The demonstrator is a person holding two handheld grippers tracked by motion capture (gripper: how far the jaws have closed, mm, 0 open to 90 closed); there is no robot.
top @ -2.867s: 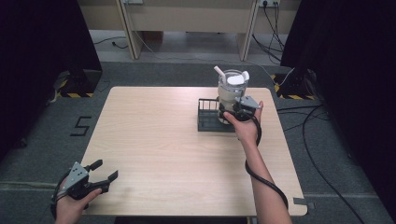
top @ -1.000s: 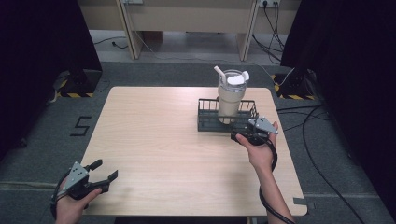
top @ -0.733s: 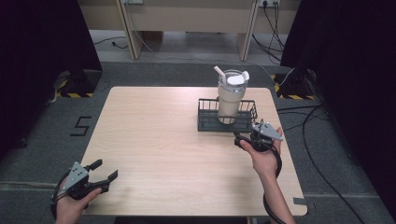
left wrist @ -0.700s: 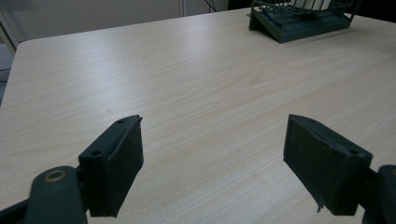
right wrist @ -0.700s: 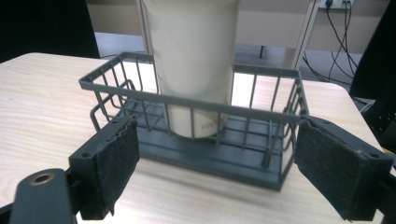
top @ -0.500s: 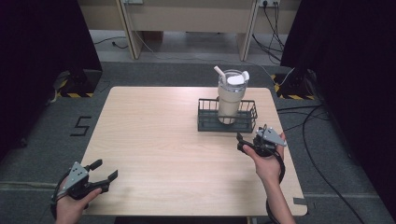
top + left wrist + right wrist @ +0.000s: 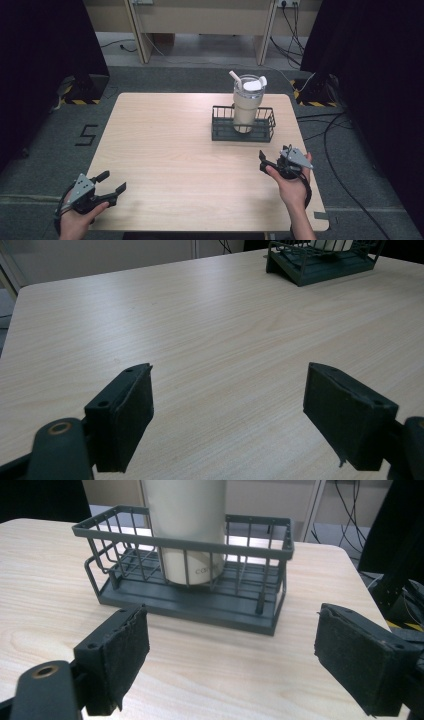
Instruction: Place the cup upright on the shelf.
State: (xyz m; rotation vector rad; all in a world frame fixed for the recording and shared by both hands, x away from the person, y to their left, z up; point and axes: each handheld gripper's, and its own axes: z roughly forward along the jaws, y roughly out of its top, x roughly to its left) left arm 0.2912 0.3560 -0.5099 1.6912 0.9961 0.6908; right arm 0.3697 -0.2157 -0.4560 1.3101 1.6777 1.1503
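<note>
Resting, seemingly post-placement: tumbler (image 7: pixel 246 102) upright in wire basket (image 7: pixel 243 131), upper right; both grippers, left (image 7: pixel 109 191) and right (image 7: pixel 270 162), wide open, empty; next move unclear.

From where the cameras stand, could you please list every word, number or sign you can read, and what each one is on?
"5": dark number mark on the grey floor left of the table.
Grey print on the tumbler, seen through the basket wires: partly hidden, too blurred to read.
</note>
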